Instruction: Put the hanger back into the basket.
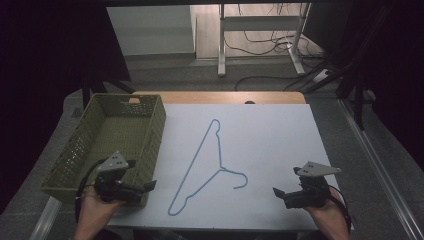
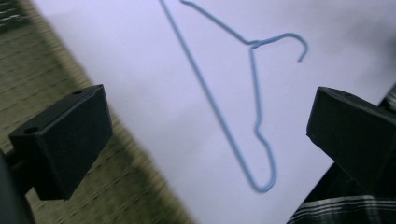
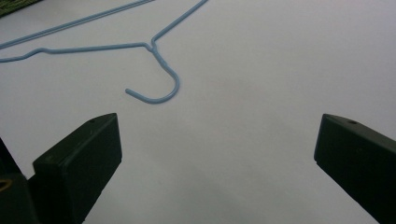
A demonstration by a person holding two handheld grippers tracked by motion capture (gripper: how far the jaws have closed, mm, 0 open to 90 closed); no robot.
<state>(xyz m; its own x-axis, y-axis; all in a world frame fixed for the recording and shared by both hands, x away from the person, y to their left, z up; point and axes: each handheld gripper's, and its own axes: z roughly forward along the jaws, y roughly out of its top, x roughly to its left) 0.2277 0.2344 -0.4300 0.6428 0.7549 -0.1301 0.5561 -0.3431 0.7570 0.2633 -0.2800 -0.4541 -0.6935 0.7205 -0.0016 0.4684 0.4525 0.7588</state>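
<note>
Olive-green perforated plastic basket [image 1: 85, 150] stands at the left edge of the white-covered desk [image 1: 280, 140], nothing visible inside it. Its near right corner sits just behind the left tongs [image 1: 150, 185].

Left tongs: jaws spread wide, nothing between them; the left gripper view confirms a broad gap with bare white sheet in it. The thin light-blue wire coat hanger [image 1: 212, 165] lies at about 2 o'clock from these tongs in the high view, near but not touching.

Hanger lies flat on the desk, centre of the sheet. Long axis runs diagonally, from the lower loop at about 7 o'clock up to the far tip at about 1 o'clock. The hook [image 1: 241, 180] branches off the neck and curls toward 4 o'clock, on the right-hand side.

Right tongs [image 1: 277, 192]: jaws likewise held wide apart, empty. In the right gripper view the hook [image 3: 156, 91] lies ahead of the jaws at about 11 o'clock, apart from both.

Judgement: the lower loop [image 1: 172, 210] is nearer the left tongs, the hook nearer the right tongs. Overall the left tongs look slightly closer to the wire. The basket lies at 9 to 10 o'clock from the hanger, so if the hanger goes there, the left side seems better placed. Wire lies flush on the sheet; a pinch across a single strand would need the jaws square to that diagonal.
</note>
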